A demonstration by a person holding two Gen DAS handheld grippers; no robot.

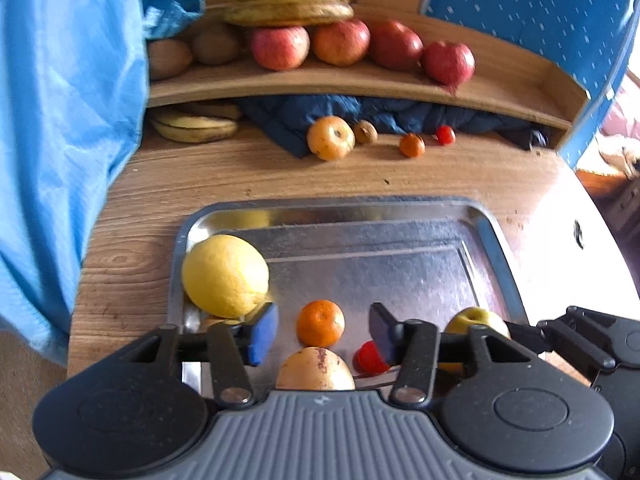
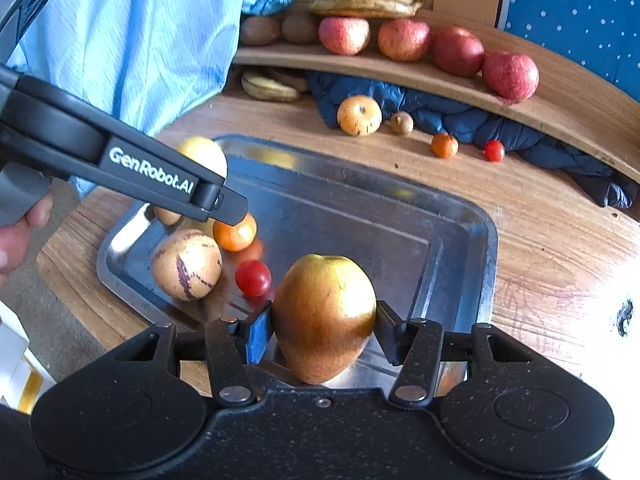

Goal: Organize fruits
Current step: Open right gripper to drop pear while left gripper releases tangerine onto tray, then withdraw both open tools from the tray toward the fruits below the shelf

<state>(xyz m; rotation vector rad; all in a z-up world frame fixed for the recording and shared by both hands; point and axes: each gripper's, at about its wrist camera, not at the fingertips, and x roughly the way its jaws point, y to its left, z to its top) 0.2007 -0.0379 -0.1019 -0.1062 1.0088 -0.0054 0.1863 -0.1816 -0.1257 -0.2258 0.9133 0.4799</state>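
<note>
1. Fingers of R gripper are clamped on an apple, yellow-brown, stem end up, pads touching both sides; it sits just over the near end of the tray.
2. L gripper fingers are spread apart w/ nothing between them, hovering over the tray's near end, above a tangerine. In the R wrist view the L gripper comes in from the left, tip just over the tangerine; a hand holds its handle.
3. Tray sits on the tabletop. In it: a big yellow citrus at the far-left corner, the tangerine, a purple-streaked pale fruit, a cherry tomato just beside the apple, plus another small fruit mostly hidden behind the L gripper.
4. Loose on the tabletop beyond the tray: yellow apple, small brown fruit, 2nd tangerine, 2nd tomato, bananas far left, all against a dark blue quilted cloth.
5. Shelf above holds four red apples in a row, kiwis to their left, more bananas on top.
6. Light blue fabric hangs at left.
</note>
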